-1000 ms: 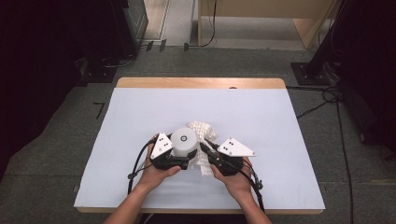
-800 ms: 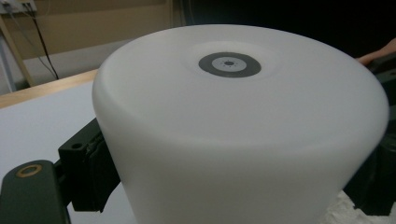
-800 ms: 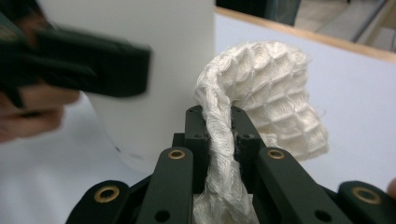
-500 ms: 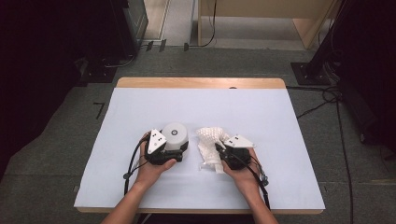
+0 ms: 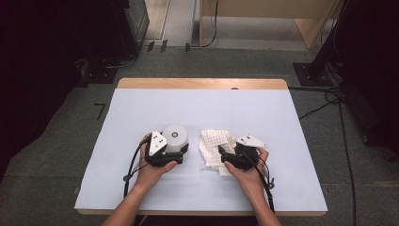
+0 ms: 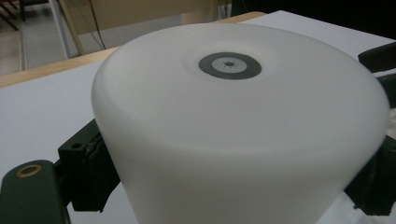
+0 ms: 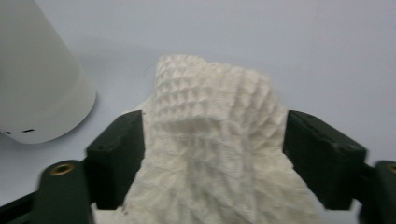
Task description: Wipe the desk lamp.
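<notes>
White table (image 5: 141,113); left gripper (image 5: 165,151) clamps the cylinder (image 5: 175,137); right gripper (image 7: 212,154), just opening, straddles the cloth (image 7: 215,135).

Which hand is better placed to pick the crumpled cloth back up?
Right, probably. The right tool has just been opening, and the cloth lies between its jaws. The left tool is clamped on the white cylinder.

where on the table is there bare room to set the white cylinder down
Bare sheet lies behind the white cylinder and crumpled wipe, up to the table's far wooden edge, and in both outer margins. Crowded: the near middle, around both grippers.
</notes>
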`<control>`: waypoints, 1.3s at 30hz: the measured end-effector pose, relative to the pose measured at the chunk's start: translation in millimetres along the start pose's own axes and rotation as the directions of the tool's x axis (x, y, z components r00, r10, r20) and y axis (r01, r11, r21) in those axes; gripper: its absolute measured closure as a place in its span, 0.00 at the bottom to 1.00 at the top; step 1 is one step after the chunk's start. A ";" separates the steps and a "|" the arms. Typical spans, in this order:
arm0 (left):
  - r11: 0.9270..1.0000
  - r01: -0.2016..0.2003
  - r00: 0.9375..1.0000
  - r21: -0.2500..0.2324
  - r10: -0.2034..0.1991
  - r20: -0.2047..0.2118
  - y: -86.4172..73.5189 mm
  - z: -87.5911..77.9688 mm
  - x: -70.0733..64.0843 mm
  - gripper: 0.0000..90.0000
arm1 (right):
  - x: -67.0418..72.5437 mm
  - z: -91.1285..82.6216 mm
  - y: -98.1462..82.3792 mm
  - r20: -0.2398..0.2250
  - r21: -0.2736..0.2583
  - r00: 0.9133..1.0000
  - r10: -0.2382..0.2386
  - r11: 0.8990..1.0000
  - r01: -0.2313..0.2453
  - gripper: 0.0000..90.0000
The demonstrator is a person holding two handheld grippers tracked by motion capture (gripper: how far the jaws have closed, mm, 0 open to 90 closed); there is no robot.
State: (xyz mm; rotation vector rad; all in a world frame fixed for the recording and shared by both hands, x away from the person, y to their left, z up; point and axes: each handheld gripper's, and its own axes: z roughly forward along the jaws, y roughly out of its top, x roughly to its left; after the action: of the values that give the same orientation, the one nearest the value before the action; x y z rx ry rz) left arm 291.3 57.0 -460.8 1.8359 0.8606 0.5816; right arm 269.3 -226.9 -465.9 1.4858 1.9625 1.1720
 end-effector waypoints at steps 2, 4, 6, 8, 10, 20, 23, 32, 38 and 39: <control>1.000 -0.009 1.000 0.010 0.009 -0.002 -0.6 0.9 -1.5 0.10 | 6.9 8.8 -3.4 0.005 0.038 1.000 -0.014 0.999 0.014 0.14; 1.000 -0.012 1.000 0.010 0.012 0.001 -1.0 1.2 -2.3 0.10 | 10.9 19.4 -8.3 0.008 0.084 1.000 -0.029 0.996 0.028 0.12; 1.000 -0.013 1.000 0.009 0.013 0.002 -1.0 0.3 -2.3 0.10 | 12.3 27.7 -13.0 0.019 0.123 0.999 -0.049 0.991 0.046 0.13; 1.000 -0.009 1.000 0.007 0.009 0.004 -1.0 -0.4 -2.2 0.10 | 12.8 30.3 -15.0 0.035 0.136 0.997 -0.073 0.988 0.068 0.14; 1.000 -0.011 1.000 0.002 0.011 0.008 -1.3 -2.3 -1.3 0.10 | 13.1 33.9 -17.2 0.072 0.169 0.991 -0.112 0.981 0.098 0.19; 0.992 0.101 0.984 -0.079 -0.088 0.152 7.0 -15.2 8.6 0.10 | 2.8 18.9 -18.2 -0.023 0.078 0.997 -0.072 0.994 0.074 0.89; 0.987 0.131 0.970 -0.097 -0.107 0.220 10.8 -17.0 7.2 0.10 | 23.9 7.1 -11.0 -0.067 -0.019 0.987 -0.147 0.989 0.146 0.89; 0.995 0.082 0.963 -0.064 -0.062 0.261 7.3 -10.2 -4.7 0.10 | 57.0 -9.5 1.6 -0.207 -0.156 0.944 -0.257 0.961 0.228 0.89; 0.999 0.028 0.965 -0.025 -0.021 0.262 5.2 -3.9 -14.5 0.10 | 57.0 -27.3 11.8 -0.222 -0.269 0.931 -0.290 0.936 0.228 0.89; 0.998 0.043 0.965 -0.037 -0.032 0.260 6.5 -5.2 -13.5 0.10 | 58.0 -29.8 13.4 -0.226 -0.278 0.925 -0.306 0.930 0.240 0.89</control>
State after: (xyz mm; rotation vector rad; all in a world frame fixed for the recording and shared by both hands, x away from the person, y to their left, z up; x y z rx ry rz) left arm 281.1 47.9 -453.0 1.8044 0.7001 0.3230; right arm 235.0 -183.2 -429.1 0.9304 2.0230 1.4823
